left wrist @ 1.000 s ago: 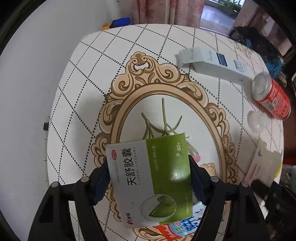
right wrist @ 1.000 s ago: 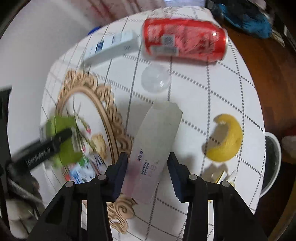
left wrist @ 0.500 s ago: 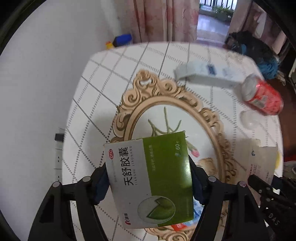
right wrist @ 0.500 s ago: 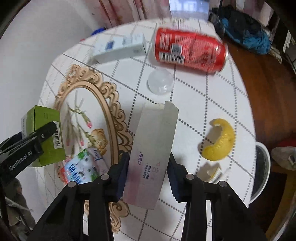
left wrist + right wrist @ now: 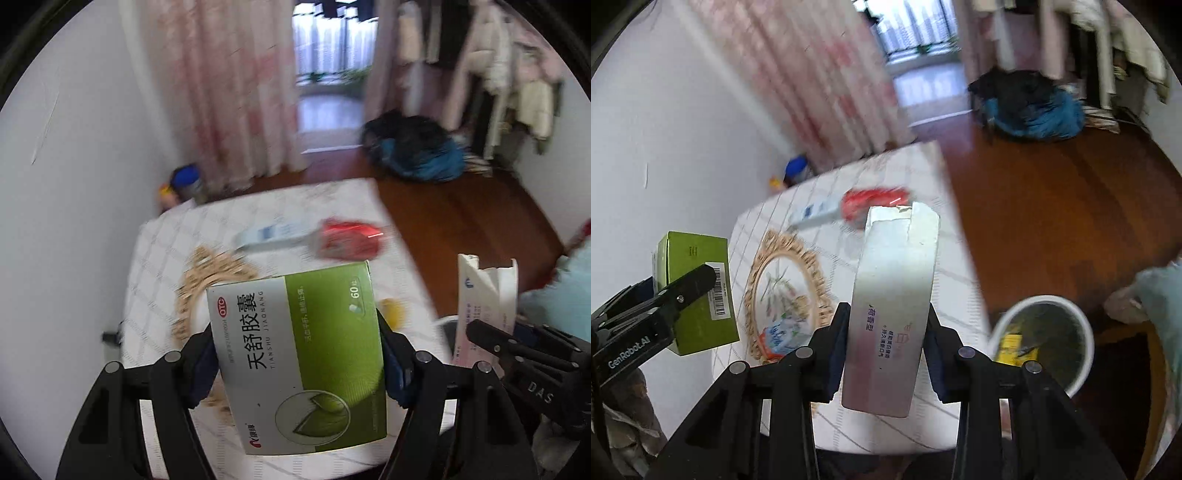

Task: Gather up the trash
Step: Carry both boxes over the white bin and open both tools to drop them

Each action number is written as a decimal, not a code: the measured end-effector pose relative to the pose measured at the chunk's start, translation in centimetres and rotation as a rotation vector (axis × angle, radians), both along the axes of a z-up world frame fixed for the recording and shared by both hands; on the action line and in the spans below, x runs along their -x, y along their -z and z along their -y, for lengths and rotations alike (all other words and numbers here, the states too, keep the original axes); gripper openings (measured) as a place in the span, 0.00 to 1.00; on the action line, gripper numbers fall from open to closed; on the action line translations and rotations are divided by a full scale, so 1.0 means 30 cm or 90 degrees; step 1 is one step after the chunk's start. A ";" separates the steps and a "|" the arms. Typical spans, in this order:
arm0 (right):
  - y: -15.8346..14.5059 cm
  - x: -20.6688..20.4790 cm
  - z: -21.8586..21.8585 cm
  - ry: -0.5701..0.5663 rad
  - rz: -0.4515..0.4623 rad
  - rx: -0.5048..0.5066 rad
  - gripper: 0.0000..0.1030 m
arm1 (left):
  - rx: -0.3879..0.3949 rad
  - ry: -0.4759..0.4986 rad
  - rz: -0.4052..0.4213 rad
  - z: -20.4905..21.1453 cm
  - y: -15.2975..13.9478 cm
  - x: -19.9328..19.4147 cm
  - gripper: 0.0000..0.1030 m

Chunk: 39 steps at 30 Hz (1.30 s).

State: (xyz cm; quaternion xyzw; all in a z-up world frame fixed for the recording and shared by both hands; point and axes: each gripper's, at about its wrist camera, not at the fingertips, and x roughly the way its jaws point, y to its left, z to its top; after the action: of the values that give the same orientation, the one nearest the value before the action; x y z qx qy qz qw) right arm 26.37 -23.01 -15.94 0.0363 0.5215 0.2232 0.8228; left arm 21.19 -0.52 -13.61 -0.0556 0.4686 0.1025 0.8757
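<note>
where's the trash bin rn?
Right wrist view, lower right: the white trash bin stands on the wooden floor just beyond the table edge.

Both hand-held grippers: black plastic frames w/ triangular cutouts, silver round screws, blue pads inside fingers. Left hand-held gripper (image 5: 297, 363) seen from the right wrist view reads "GenRobot.AI"; right hand-held gripper (image 5: 886, 349) has "DAS" lettering in the left wrist view.
</note>
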 end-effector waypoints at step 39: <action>0.793 -0.217 0.911 0.238 -0.250 0.091 0.92 | 0.046 0.282 -0.249 0.978 0.596 -0.428 0.95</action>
State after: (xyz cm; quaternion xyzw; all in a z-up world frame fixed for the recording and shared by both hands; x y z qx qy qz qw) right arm 32.88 -50.35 -39.73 0.1167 0.6695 0.0187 0.7334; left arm 34.03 -29.86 -31.51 0.0379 0.6326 -0.0990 0.7672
